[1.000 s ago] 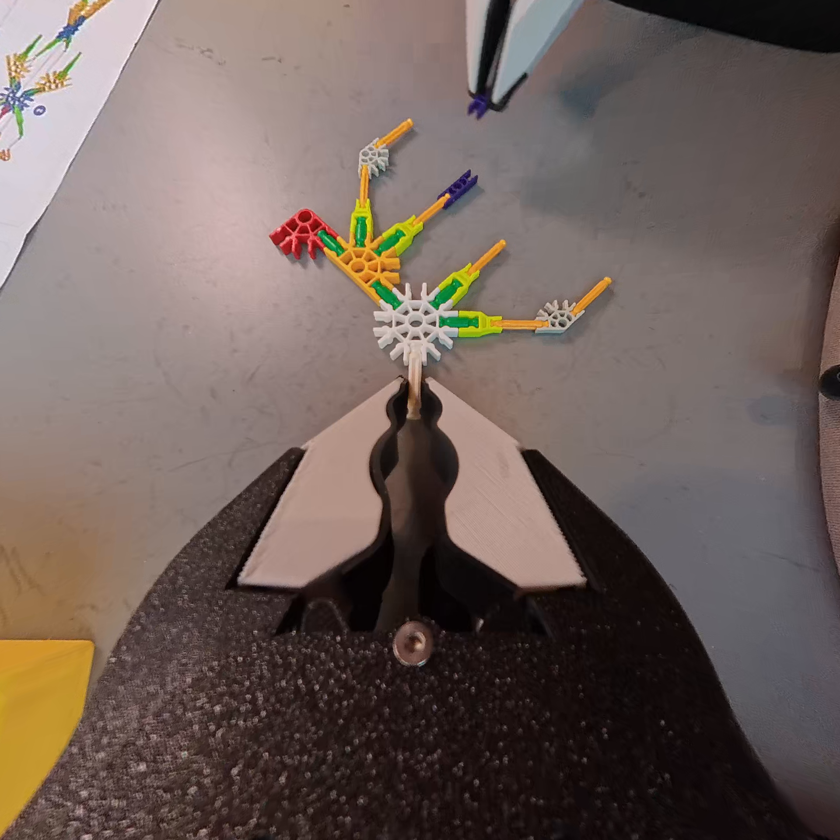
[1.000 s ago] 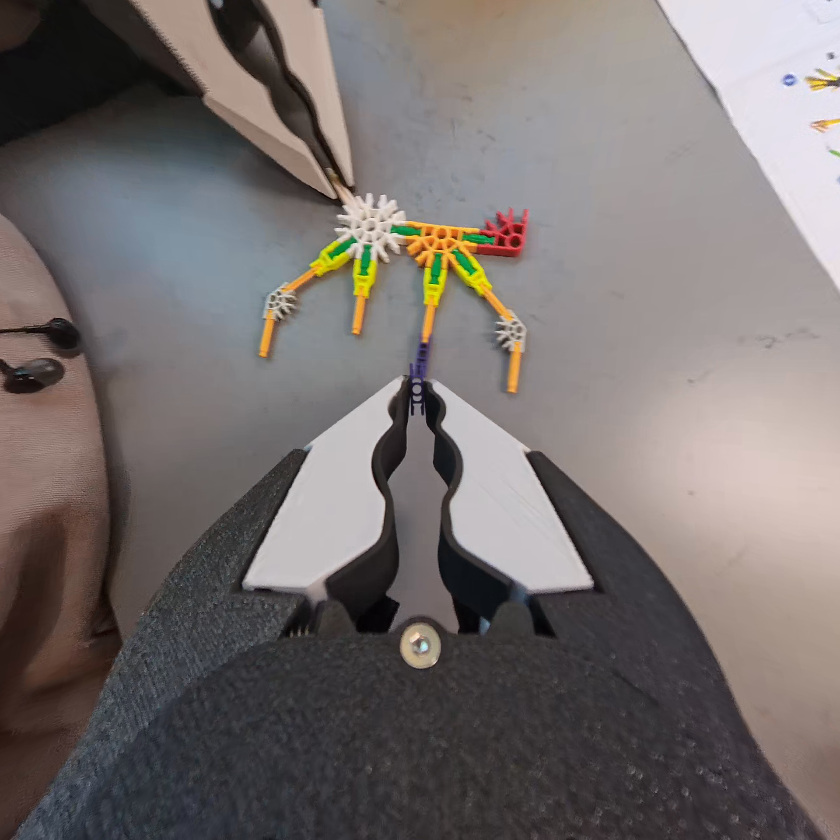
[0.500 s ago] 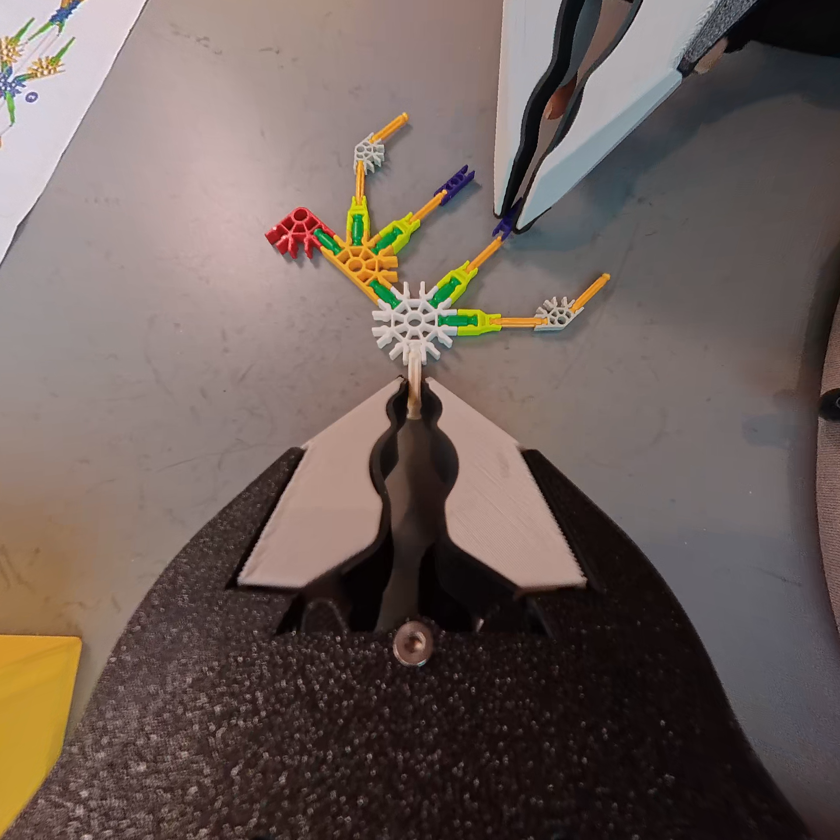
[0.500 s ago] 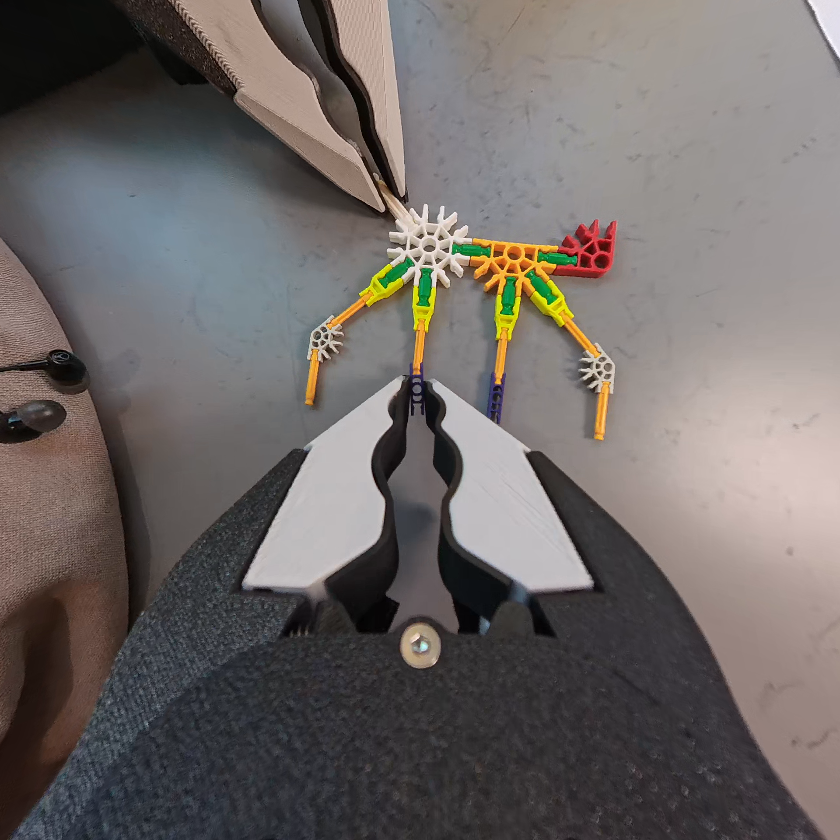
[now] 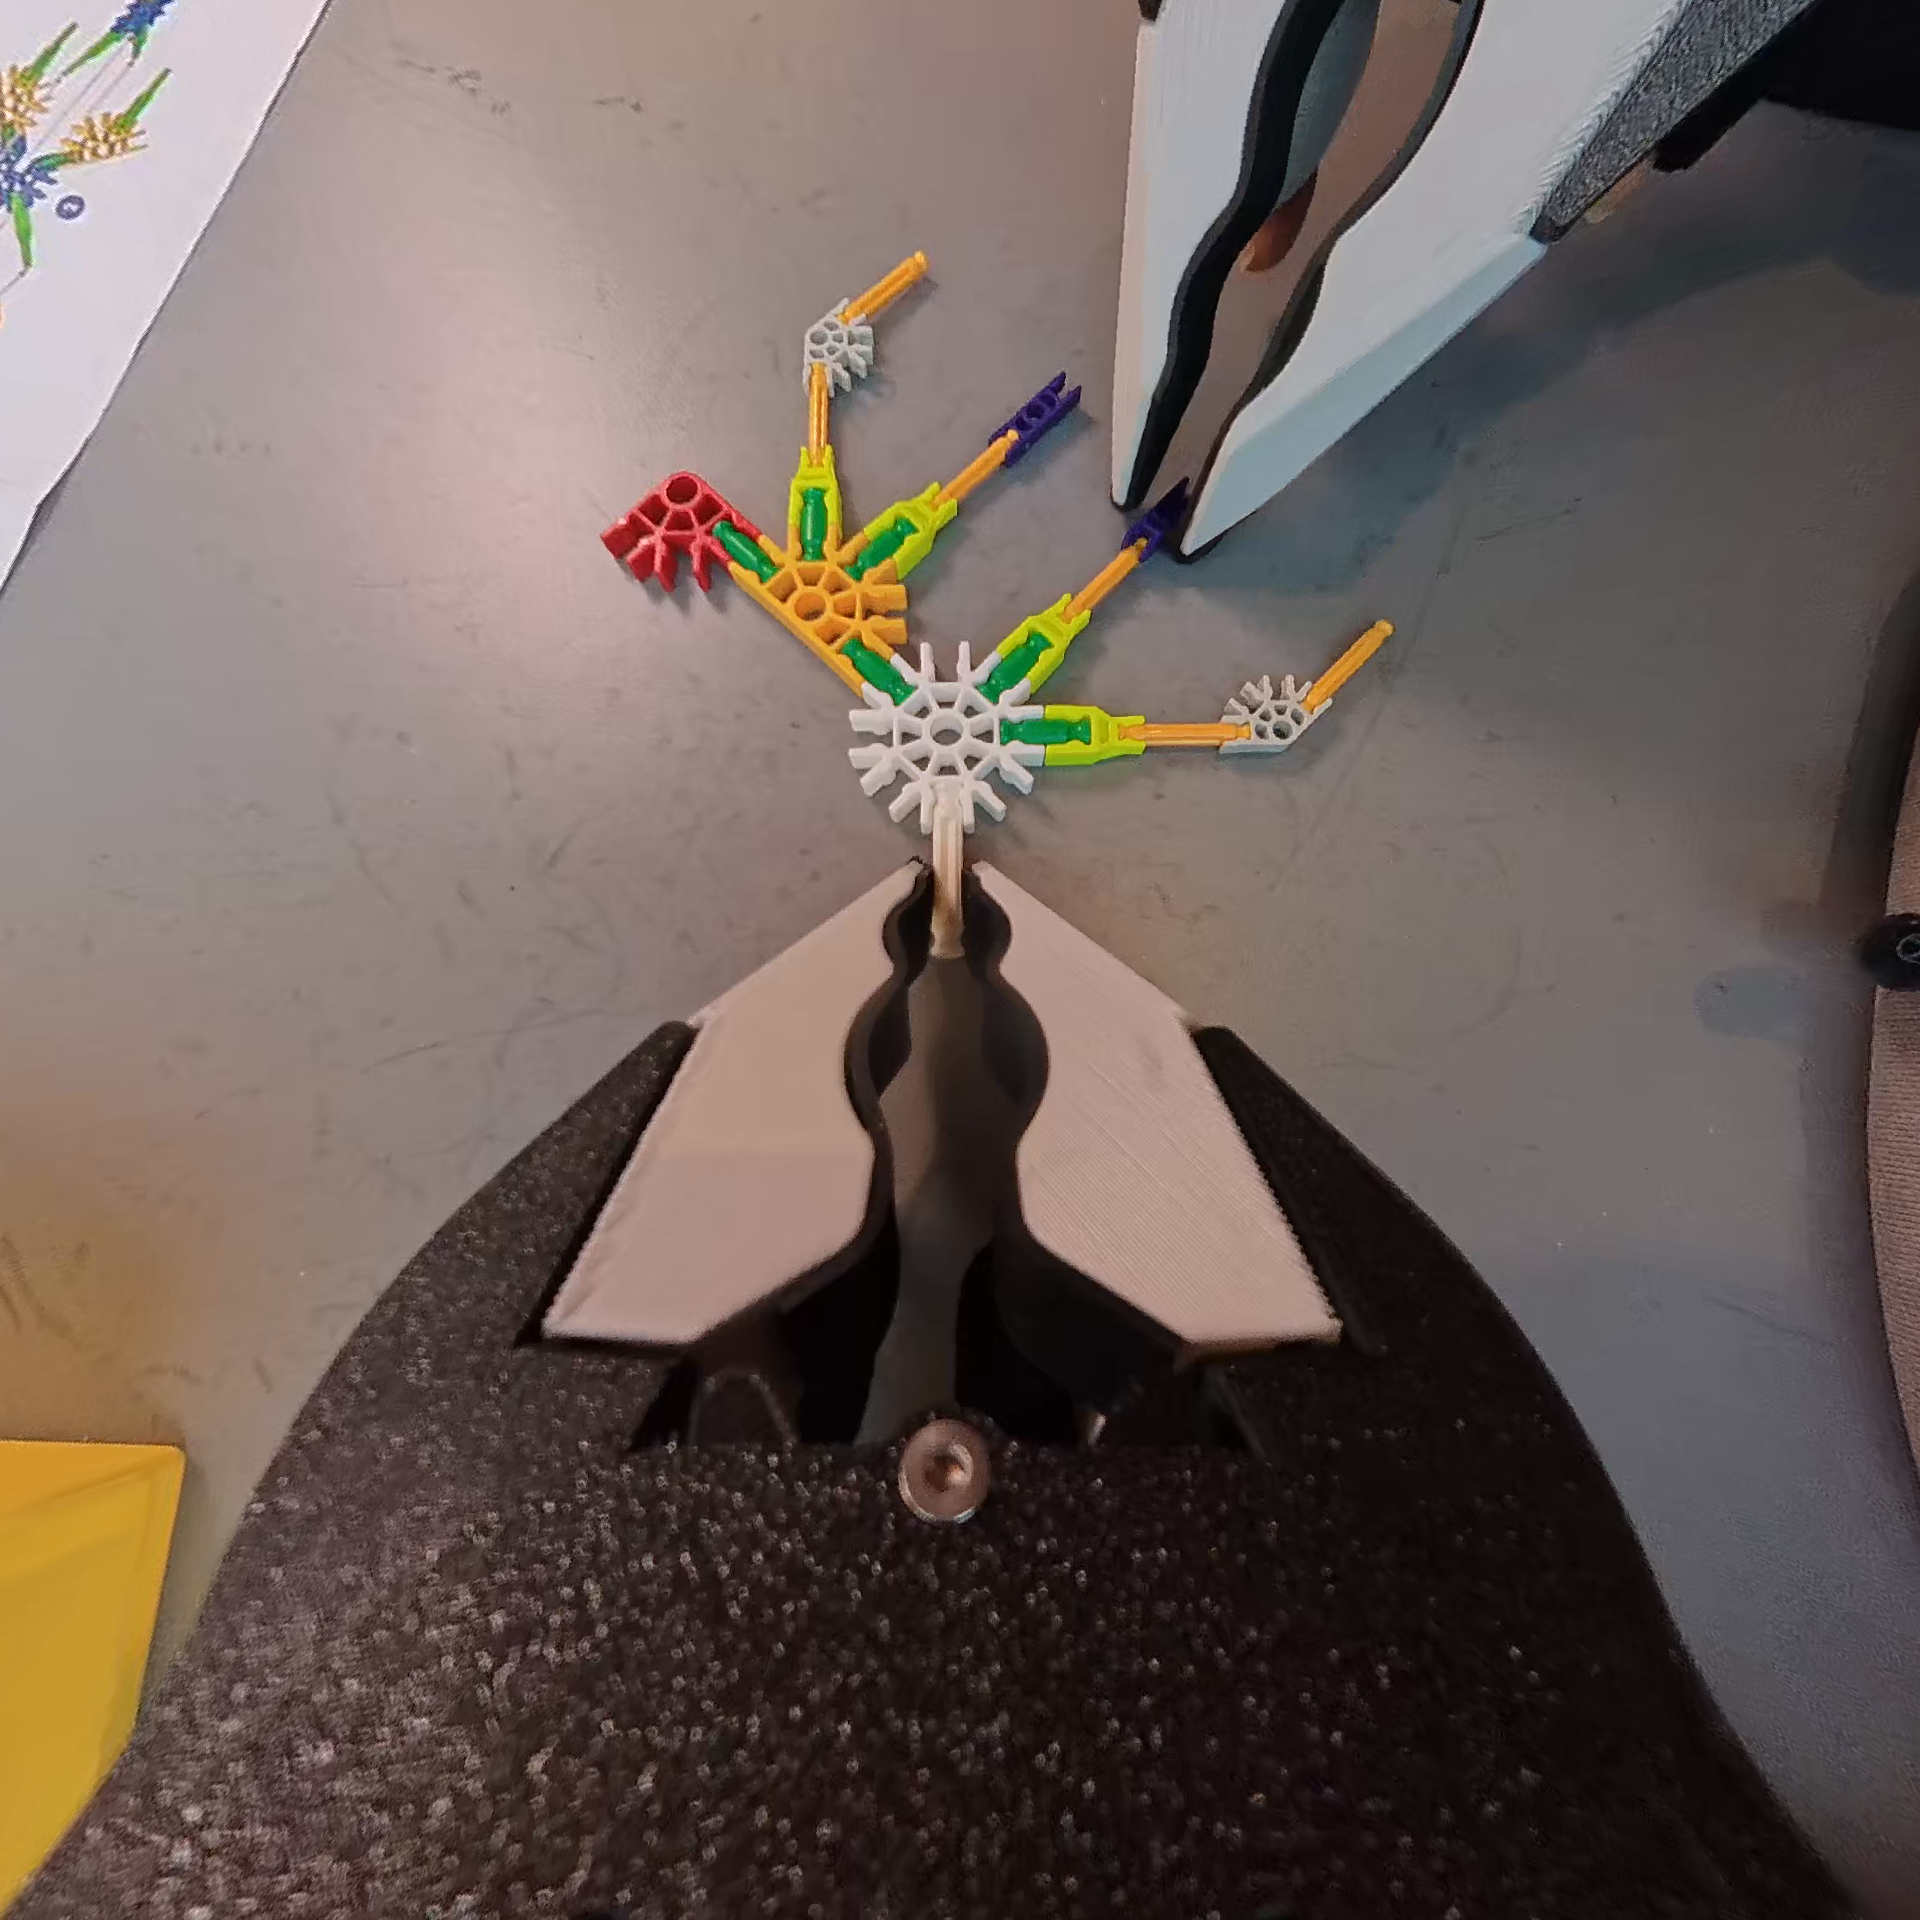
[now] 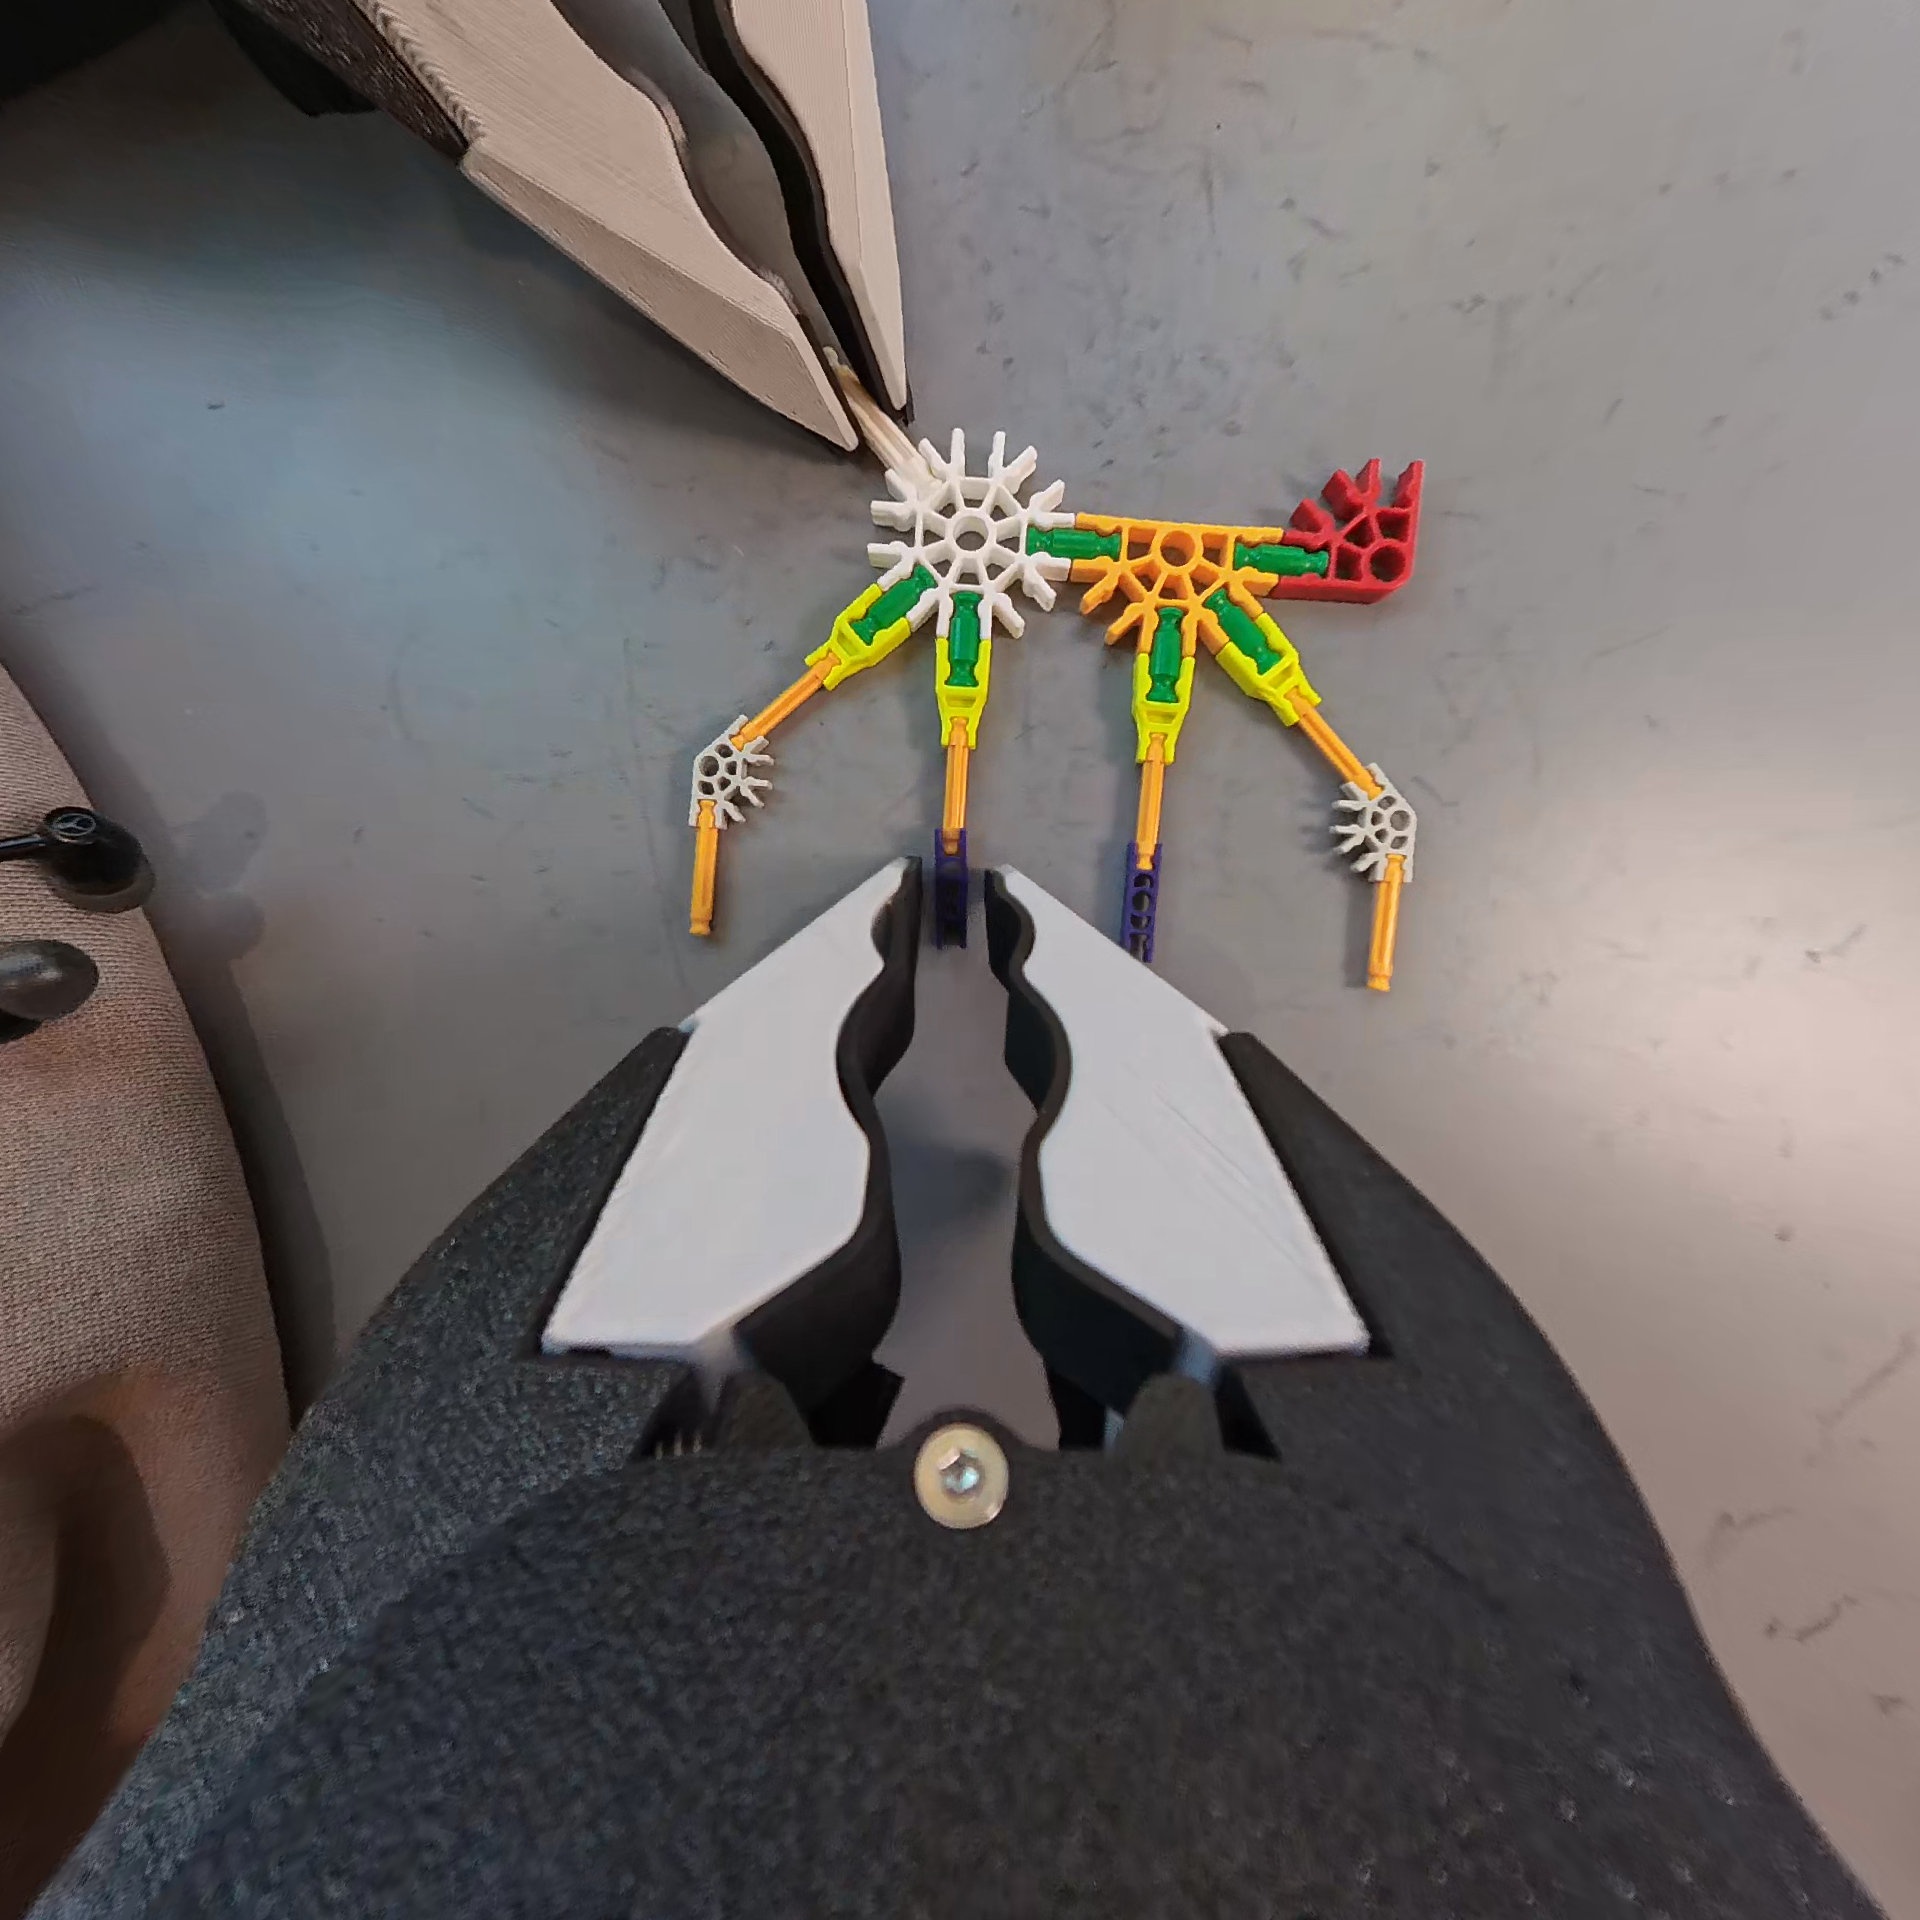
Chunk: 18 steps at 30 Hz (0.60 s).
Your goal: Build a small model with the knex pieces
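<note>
Plastic rods and snap-in connectors make up a flat, many-coloured model (image 5: 943, 732) lying on the grey table (image 5: 312, 727). At its near end in the left wrist view is a white, toothed hub. From it short green rods run through lime sleeves into thin orange rods. A green rod joins the hub to an orange half-hub (image 5: 831, 613), and past that sits a red corner piece (image 5: 670, 525). Two outer orange rods bend through small grey connectors (image 5: 1273, 712), and two inner ones each end in a purple clip.

A cream rod (image 5: 945, 862) sticks out of the white hub, and the left tongs (image 5: 943, 883) are closed tight on it, their black wavy pads meeting around it. The right tongs (image 6: 951, 883) stand narrowly parted with one purple clip (image 6: 951, 894) between their tips. A sliver of gap shows beside the clip, so they flank it and do not seem to pinch it. That clip is seated on the end of its orange rod. The second clip (image 6: 1140, 894) lies just beside the right tongs.

The table is dull and scuffed. A printed sheet (image 5: 83, 208) lies at its far left, a yellow block (image 5: 73, 1558) sits near the left tongs, and beige cloth (image 6: 83, 1143) edges the other side.
</note>
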Available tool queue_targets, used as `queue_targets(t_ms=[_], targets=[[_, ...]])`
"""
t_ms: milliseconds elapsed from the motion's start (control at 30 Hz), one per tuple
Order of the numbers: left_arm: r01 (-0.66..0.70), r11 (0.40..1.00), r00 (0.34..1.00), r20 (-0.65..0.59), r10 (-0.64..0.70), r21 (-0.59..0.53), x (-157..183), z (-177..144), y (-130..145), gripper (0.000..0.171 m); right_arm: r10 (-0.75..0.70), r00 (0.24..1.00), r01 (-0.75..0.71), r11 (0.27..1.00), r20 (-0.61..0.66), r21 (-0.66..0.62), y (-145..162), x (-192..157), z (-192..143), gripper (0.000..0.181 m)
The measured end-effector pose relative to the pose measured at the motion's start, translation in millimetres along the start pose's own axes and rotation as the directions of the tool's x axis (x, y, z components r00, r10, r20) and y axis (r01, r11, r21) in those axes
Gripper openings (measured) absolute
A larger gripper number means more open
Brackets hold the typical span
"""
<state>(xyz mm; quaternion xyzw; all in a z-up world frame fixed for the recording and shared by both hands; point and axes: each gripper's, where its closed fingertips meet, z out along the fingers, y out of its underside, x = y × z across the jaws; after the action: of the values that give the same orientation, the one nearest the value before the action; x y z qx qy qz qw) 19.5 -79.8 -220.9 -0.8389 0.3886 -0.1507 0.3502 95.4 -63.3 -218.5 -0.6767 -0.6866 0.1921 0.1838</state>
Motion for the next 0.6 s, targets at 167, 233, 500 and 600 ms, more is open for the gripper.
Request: queue_targets(t_ms=[167, 233, 500, 600], targets=[[-0.001, 1.0, 1.0, 0.001, 0.001, -0.002, 0.1, -0.2, 0.3, 0.006, -0.018, 1.0, 0.018, 1.0, -0.006, 0.012, -5.8, -0.7, -6.1, 0.005], [-0.002, 1.0, 1.0, 0.001, 0.002, -0.002, 0.2, -0.2, 0.4, 0.006, -0.026, 1.0, 0.026, 1.0, -0.005, -0.001, -5.2, -1.5, -4.2, 0.003], [0.011, 1.0, 1.0, -0.005, -0.011, 0.0, 0.3, -0.2, 0.5, 0.005, -0.046, 0.999, 0.045, 0.996, -0.004, -0.077, -4.5, -0.2, 0.8, 0.0], [0.009, 1.0, 1.0, -0.001, -0.009, -0.001, 0.4, -0.1, 0.5, 0.005, -0.071, 0.997, 0.074, 0.987, 0.024, -0.14, -4.1, -1.3, 1.4, 0.0]])
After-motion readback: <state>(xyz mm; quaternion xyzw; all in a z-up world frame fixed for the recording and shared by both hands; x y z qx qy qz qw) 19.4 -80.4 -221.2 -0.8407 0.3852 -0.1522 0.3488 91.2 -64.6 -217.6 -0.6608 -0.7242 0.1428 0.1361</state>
